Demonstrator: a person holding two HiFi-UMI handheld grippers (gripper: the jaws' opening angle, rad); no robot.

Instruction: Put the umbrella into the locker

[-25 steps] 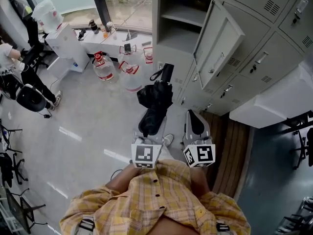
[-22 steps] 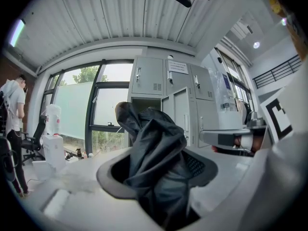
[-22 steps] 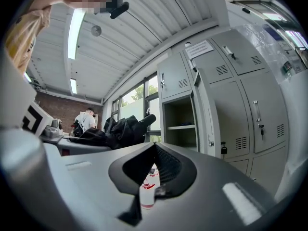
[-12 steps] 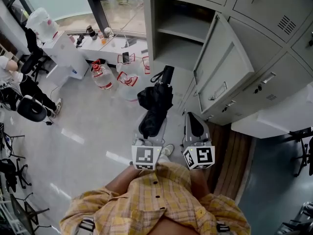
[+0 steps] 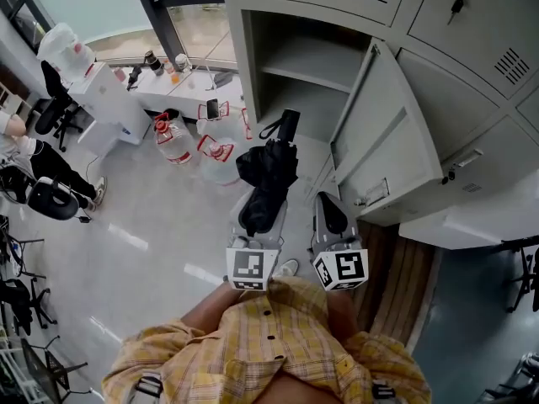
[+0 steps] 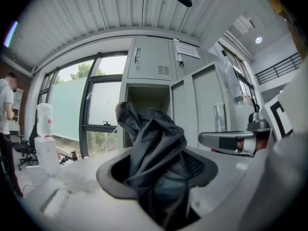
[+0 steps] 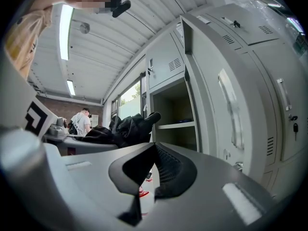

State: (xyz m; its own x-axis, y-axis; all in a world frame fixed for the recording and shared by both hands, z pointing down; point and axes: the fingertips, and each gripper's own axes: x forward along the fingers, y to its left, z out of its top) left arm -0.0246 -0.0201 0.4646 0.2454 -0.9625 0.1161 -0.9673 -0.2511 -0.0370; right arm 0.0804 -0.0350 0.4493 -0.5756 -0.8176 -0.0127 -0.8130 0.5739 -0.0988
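Gripping the folded black umbrella (image 5: 268,171), the left claw (image 5: 259,215) holds it out in front of the open locker (image 5: 244,66). Its handle end points toward the locker's lower compartment, and the umbrella is not yet inside. The dark fabric bunches between the jaws, which clamp on it. The right claw (image 5: 331,207) sits just beside the left one, on the side of the locker's swung-out door (image 5: 383,133), and is clenched on nothing. Water bottles (image 5: 173,137) stand on the floor left of the locker.
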